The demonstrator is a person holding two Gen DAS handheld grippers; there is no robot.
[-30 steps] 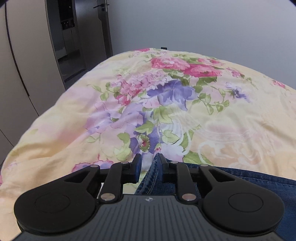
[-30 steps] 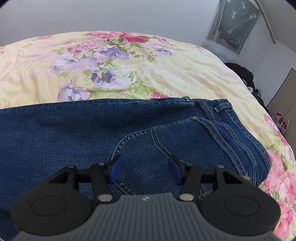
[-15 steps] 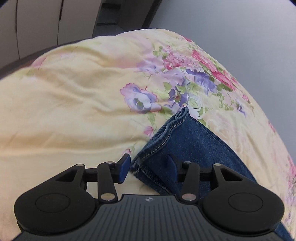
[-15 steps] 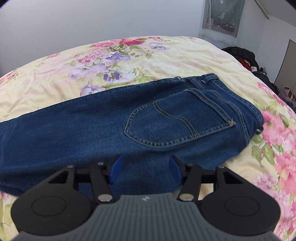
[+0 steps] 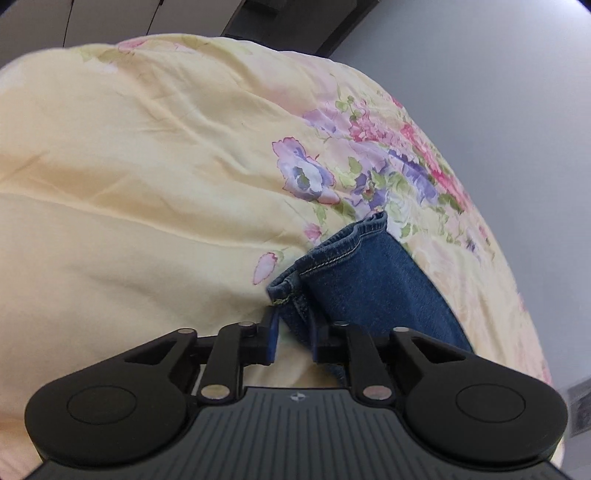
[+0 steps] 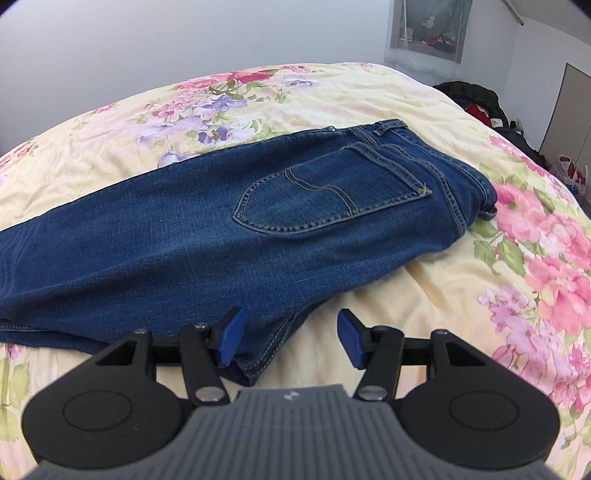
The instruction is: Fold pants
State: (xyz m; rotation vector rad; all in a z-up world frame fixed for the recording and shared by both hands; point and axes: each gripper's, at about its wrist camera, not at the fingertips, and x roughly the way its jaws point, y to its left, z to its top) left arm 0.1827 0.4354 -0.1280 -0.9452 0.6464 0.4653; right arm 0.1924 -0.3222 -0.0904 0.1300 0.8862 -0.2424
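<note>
Blue jeans (image 6: 229,236) lie folded lengthwise on a floral yellow bedspread (image 6: 424,295), back pocket up, waist to the right. In the left wrist view the leg hem (image 5: 343,266) lies ahead. My left gripper (image 5: 291,336) has closed on the near corner of the hem, denim between its blue pads. My right gripper (image 6: 290,338) is open and empty just above the near edge of the jeans at the seat; its left pad (image 6: 231,336) hovers over denim.
The bedspread (image 5: 147,184) fills the left wrist view, with cabinet doors (image 5: 110,18) beyond. Dark clothes and bags (image 6: 487,107) lie past the bed's far right edge. A grey wall stands behind the bed.
My left gripper let go of the leg, moved to the hem end and closed on its corner. My right gripper drew back from over the pocket to the near edge.
</note>
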